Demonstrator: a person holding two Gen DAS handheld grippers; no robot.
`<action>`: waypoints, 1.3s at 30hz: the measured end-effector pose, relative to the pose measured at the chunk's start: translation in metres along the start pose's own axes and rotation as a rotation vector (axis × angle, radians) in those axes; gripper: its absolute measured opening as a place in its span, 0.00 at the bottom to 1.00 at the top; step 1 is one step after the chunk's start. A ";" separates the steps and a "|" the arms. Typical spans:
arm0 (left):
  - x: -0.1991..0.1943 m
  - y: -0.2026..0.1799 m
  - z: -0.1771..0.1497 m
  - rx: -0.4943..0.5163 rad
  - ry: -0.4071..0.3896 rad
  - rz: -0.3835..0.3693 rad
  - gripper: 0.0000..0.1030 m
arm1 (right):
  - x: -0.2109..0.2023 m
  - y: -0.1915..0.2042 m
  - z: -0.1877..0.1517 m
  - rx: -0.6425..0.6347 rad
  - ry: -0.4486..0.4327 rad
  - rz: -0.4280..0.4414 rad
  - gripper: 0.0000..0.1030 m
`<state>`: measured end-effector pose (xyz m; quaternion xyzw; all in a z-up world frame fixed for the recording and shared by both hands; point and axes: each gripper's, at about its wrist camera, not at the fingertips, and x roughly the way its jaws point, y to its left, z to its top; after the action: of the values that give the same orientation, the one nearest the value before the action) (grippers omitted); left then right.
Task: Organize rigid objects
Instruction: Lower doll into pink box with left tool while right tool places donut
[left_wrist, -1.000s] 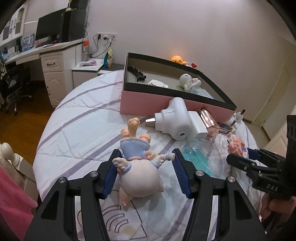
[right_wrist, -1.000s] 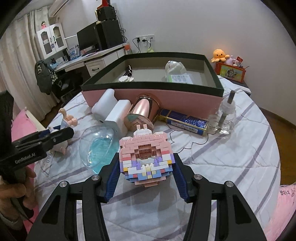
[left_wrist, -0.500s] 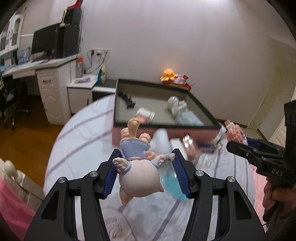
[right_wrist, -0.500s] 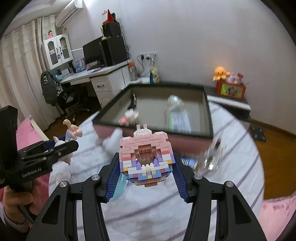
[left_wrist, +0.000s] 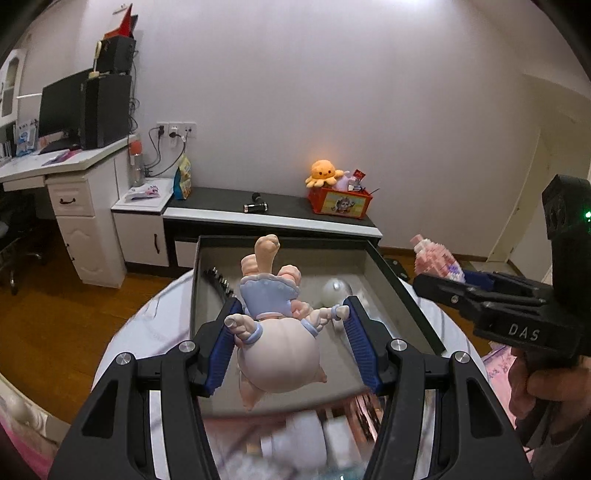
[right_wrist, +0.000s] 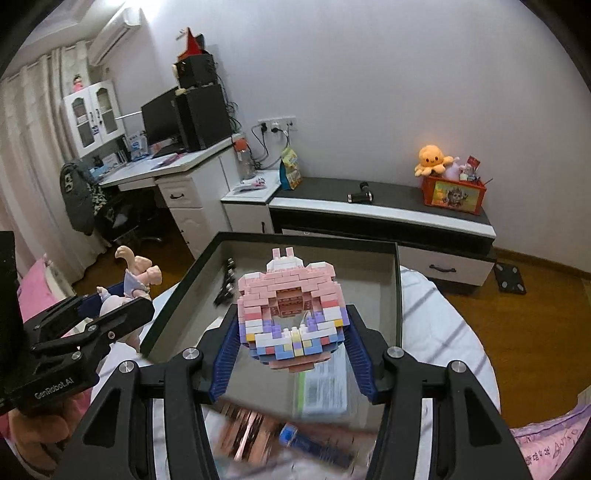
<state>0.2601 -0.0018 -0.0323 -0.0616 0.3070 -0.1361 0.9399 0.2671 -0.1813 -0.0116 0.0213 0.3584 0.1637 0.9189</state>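
Both grippers are clamped on toys, our left gripper (left_wrist: 291, 336) holding the doll (left_wrist: 275, 343) and right gripper (right_wrist: 291, 347) the brick figure (right_wrist: 290, 314), above the box's (right_wrist: 398, 295) near edge for dropping inside.

The left gripper (left_wrist: 288, 332) is pointing forward and downward, its blue ribbed pads (left_wrist: 221, 345) pressing in on a doll figure (left_wrist: 277, 332) from both sides, jaws standing partway apart around it. The right gripper (right_wrist: 291, 343) is doing the same alongside, tilted downward, its pads (right_wrist: 360, 354) clamping a pink brick model (right_wrist: 291, 314) between them. In the left camera, the right gripper is showing at the right edge, a hand (left_wrist: 539, 384) wrapping its handle from below. In the right camera, the left gripper is sitting at the left edge, a hand (right_wrist: 40, 435) gripping underneath it.
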 end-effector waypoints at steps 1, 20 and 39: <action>0.009 0.001 0.006 0.000 0.009 0.001 0.56 | 0.005 -0.003 0.003 0.010 0.009 -0.002 0.53; 0.119 0.009 0.013 -0.022 0.199 0.047 0.57 | 0.101 -0.062 0.010 0.148 0.184 -0.051 0.54; 0.018 -0.002 0.012 -0.015 0.019 0.136 1.00 | 0.029 -0.037 0.001 0.182 0.036 -0.025 1.00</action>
<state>0.2805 -0.0087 -0.0325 -0.0461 0.3206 -0.0702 0.9435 0.2982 -0.2071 -0.0356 0.0973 0.3885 0.1192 0.9085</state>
